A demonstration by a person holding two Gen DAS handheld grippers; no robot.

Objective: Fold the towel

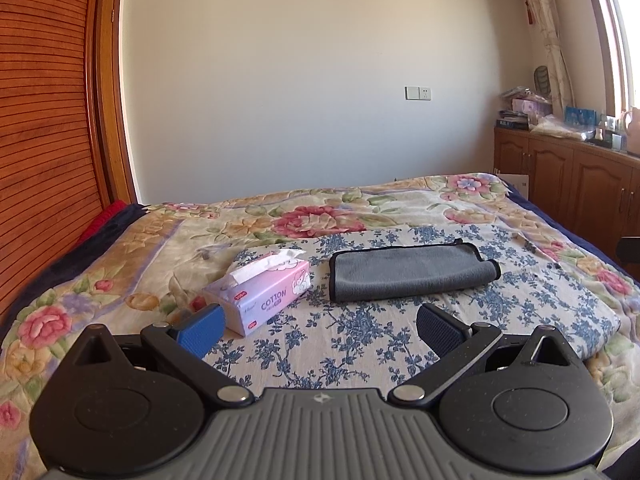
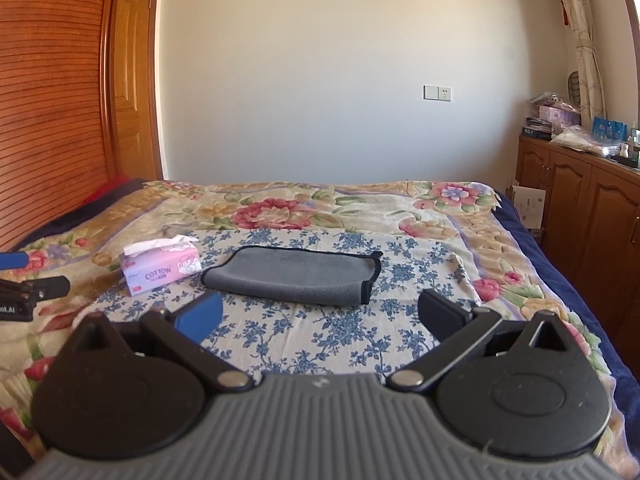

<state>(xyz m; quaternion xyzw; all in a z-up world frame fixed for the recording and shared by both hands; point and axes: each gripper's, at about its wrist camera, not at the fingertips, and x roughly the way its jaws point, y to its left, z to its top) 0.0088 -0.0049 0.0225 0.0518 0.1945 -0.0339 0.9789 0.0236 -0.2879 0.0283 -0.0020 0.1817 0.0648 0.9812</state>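
Towel [image 1: 412,274] lies folded on the bed [image 1: 360,344], just right of your tissue pack [image 1: 262,296] with a sheet poking out. Left tool [image 1: 320,322] and right tool [image 2: 320,314] gape, holding nothing.

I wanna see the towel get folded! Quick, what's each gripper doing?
Left gripper: open, holding nothing.
Right gripper: open, holding nothing.

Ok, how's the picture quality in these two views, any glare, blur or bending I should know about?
Left wrist view: strong fisheye bending of the wardrobe, window glare at right, towel sharp, left hand-held gripper open. Right wrist view: same bending, daylight from the right, towel clear, right hand-held gripper open, nearest body slightly soft.
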